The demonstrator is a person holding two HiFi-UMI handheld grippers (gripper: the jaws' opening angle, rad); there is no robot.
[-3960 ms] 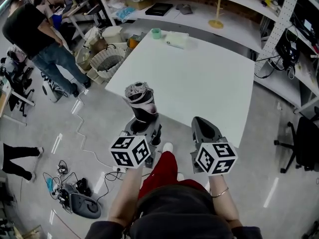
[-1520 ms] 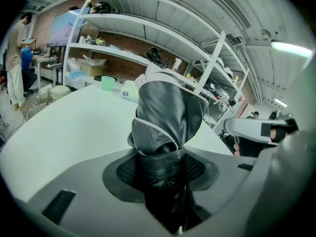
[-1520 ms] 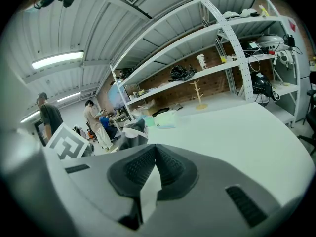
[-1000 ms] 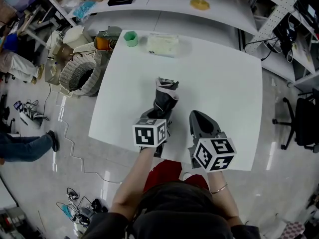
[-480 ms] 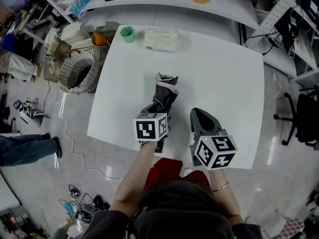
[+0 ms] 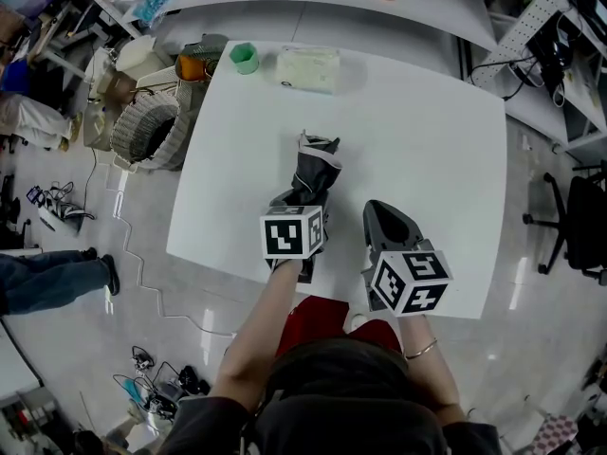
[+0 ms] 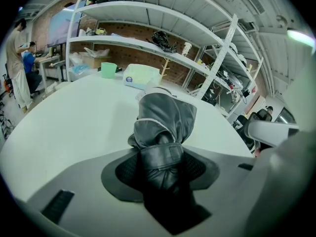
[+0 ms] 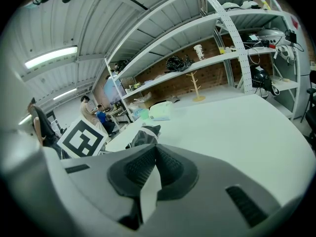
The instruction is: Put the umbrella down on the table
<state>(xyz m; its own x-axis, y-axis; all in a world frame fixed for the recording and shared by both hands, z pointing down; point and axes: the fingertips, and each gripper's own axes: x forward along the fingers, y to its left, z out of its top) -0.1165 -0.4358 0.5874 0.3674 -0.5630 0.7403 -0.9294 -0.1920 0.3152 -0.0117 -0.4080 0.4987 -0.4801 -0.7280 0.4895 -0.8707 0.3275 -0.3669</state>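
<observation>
A folded grey and black umbrella (image 6: 315, 173) sticks out forward from my left gripper (image 6: 303, 209) over the white table (image 6: 417, 112). In the left gripper view the pads (image 7: 129, 172) of the left gripper (image 7: 160, 154) press on the strapped part of the umbrella (image 7: 165, 117); the jaws have just been opening a little with it between them. Whether its far end touches the table I cannot tell. My right gripper (image 6: 377, 211) hovers just to the right, over the near edge. In its own view the right gripper (image 8: 155, 154) holds nothing and its tips meet; the umbrella (image 8: 140, 136) shows at its left.
A green cup (image 6: 245, 58) and a pale green packet (image 6: 308, 67) sit at the table's far edge. A wicker basket (image 6: 142, 131) stands on the floor at the left, a black office chair (image 6: 579, 226) at the right. Shelving runs behind the table.
Four seconds ago the umbrella stood upright short of the table's near corner; now it leans forward over the table. Over the last second both grippers have barely shifted.
</observation>
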